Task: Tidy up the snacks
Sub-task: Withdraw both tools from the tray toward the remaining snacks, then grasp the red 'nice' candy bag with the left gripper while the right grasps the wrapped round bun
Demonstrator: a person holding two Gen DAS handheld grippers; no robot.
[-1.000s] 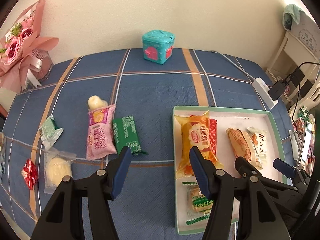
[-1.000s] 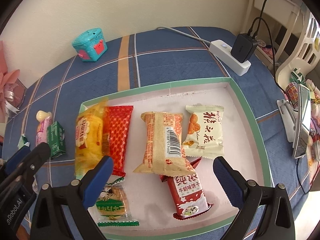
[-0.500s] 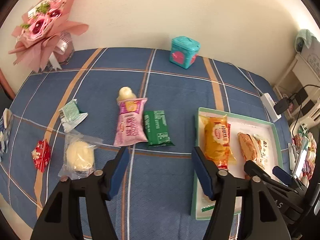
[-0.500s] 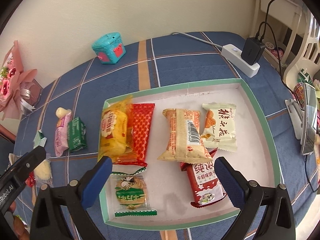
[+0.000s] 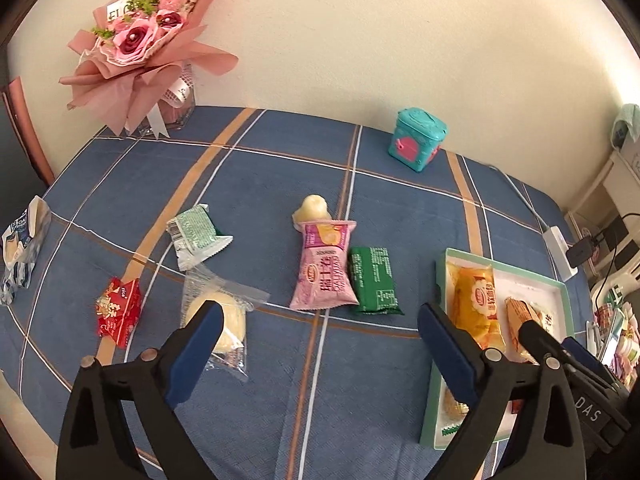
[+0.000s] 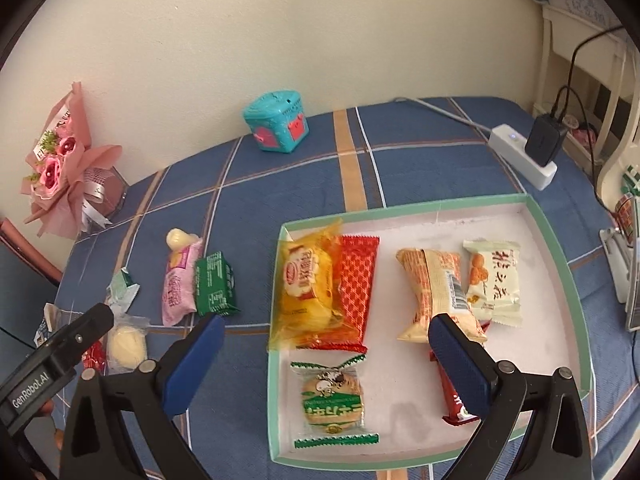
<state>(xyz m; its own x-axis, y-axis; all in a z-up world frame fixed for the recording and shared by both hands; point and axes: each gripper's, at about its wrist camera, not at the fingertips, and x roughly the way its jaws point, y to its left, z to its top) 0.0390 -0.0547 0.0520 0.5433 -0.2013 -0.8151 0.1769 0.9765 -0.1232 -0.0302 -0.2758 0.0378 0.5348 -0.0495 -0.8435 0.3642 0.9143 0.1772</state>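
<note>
Hovering above the blue checked tablecloth (image 5: 256, 420), the left gripper (image 5: 320, 332) has just been spreading its jaws and now stands wide apart with nothing between them, which reads as readiness to take another loose snack. The nearest candidates lie ahead of it: a pink packet (image 5: 325, 270) with a green packet (image 5: 374, 280) just beside it, a clear-wrapped bun (image 5: 218, 316) partly behind the left finger, a small red packet (image 5: 118, 312) and a pale green wrapper (image 5: 196, 236) further left. They lie scattered on the cloth, so they probably still await sorting.

The right gripper (image 6: 320, 344) hangs over the green-rimmed tray (image 6: 560, 248), jaws apart and empty. Its right finger (image 6: 460, 364) overlaps a dark red bar in the picture, but nothing shows pressure on it. Inside the tray, a yellow bag (image 6: 306, 280) lies partly over a red-orange packet (image 6: 358, 276), with an orange bread pack (image 6: 434, 288), a cream packet (image 6: 494, 280) and a round biscuit (image 6: 332, 396) near them: the tray evidently serves as the collecting place. A teal box (image 5: 416, 144) and a pink bouquet (image 5: 140, 48) stand by the wall, apart from the snacks.
</note>
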